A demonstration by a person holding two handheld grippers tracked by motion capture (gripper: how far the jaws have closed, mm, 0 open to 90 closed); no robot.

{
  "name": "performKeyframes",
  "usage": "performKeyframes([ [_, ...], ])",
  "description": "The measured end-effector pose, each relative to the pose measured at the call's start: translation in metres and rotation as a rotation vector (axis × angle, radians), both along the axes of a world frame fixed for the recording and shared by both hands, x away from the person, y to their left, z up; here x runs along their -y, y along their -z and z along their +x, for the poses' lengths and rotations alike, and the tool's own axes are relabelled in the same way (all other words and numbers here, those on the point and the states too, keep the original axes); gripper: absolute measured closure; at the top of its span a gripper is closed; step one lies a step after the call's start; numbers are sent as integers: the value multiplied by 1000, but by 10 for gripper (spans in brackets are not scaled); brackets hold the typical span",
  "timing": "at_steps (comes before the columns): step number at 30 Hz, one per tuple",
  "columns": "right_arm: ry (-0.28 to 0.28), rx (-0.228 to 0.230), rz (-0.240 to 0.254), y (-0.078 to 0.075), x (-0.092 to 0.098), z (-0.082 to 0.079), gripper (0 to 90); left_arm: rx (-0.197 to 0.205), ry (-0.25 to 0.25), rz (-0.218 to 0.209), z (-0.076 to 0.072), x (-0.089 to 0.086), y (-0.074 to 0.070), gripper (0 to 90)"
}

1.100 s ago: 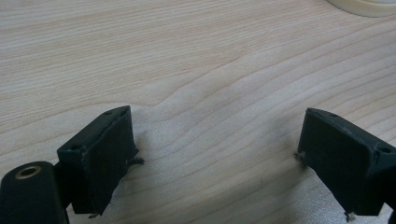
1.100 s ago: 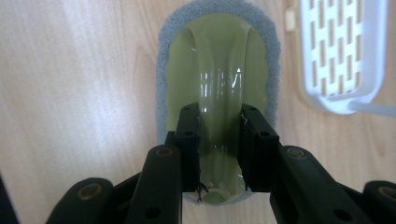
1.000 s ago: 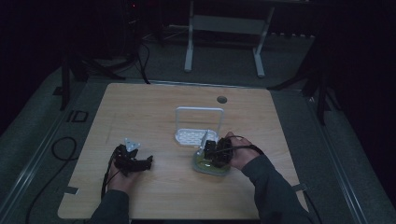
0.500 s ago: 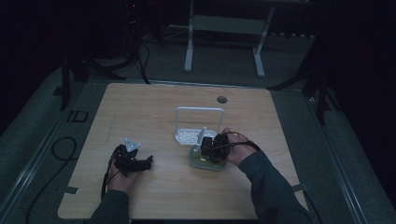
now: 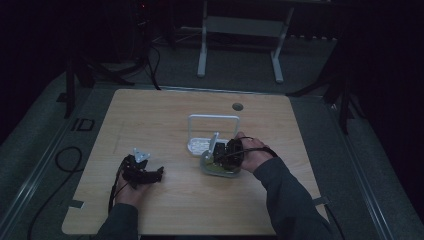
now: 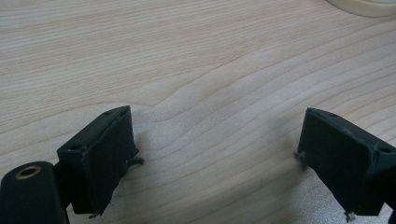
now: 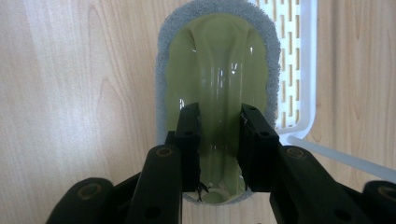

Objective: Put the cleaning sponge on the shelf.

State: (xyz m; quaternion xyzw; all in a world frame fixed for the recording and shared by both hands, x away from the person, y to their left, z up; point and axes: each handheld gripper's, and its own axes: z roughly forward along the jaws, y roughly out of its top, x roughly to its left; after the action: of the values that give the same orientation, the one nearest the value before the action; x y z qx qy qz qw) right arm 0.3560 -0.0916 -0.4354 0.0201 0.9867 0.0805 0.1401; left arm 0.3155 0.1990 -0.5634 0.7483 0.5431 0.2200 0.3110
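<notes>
Green and shiny, the plastic scrubber with a grey fuzzy pad around its rim (image 7: 217, 84) lies flat on the wooden desk (image 5: 165, 115), near the middle and a bit toward the right edge. The right claw (image 7: 219, 154) is squeezed tight on the raised ridge that serves as the scrubber's handle. So the grabbing part looks done. The lifting or moving part is probably left, since the scrubber is not yet off the wood. Just beside the scrubber, on its far side, stands a white plastic rack with slots and a tall wire loop (image 5: 214, 119). Its corner and a thin white bar are very close to the scrubber, so a move that way could bump it. The left claw (image 6: 219, 154) rests low over bare wood nearer the left edge, its two black pads wide apart with nothing between them. The desk has lots of open room toward the far edge, the near edge and the left side.
</notes>
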Motion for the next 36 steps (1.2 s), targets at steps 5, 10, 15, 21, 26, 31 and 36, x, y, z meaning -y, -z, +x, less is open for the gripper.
performKeyframes([
  [5, -2, 14, 2, 1, -1, 4, 715, 0, 0, 1, 0, 0, 0, 109],
  [10, -20, 32, -4, 1, -3, 6, 716, 0, 0, 0, 0, 0, 0, 109],
  [15, -29, 41, -4, 1, -5, 8, 715, 0, 0, 0, 0, 0, 0, 109],
  [21, -39, 63, 0, -3, -7, 11, 716, 0, 0, 0, 0, 0, 0, 108],
  [26, -47, 75, 15, -3, -7, 13, 716, 0, 1, -1, 0, 0, 0, 108],
  [31, -50, 85, 15, -2, -8, 16, 716, 0, 1, 0, 0, 0, 0, 109],
  [36, -51, 82, 14, -1, -9, 18, 716, 0, 1, -1, 0, 0, 0, 109],
])
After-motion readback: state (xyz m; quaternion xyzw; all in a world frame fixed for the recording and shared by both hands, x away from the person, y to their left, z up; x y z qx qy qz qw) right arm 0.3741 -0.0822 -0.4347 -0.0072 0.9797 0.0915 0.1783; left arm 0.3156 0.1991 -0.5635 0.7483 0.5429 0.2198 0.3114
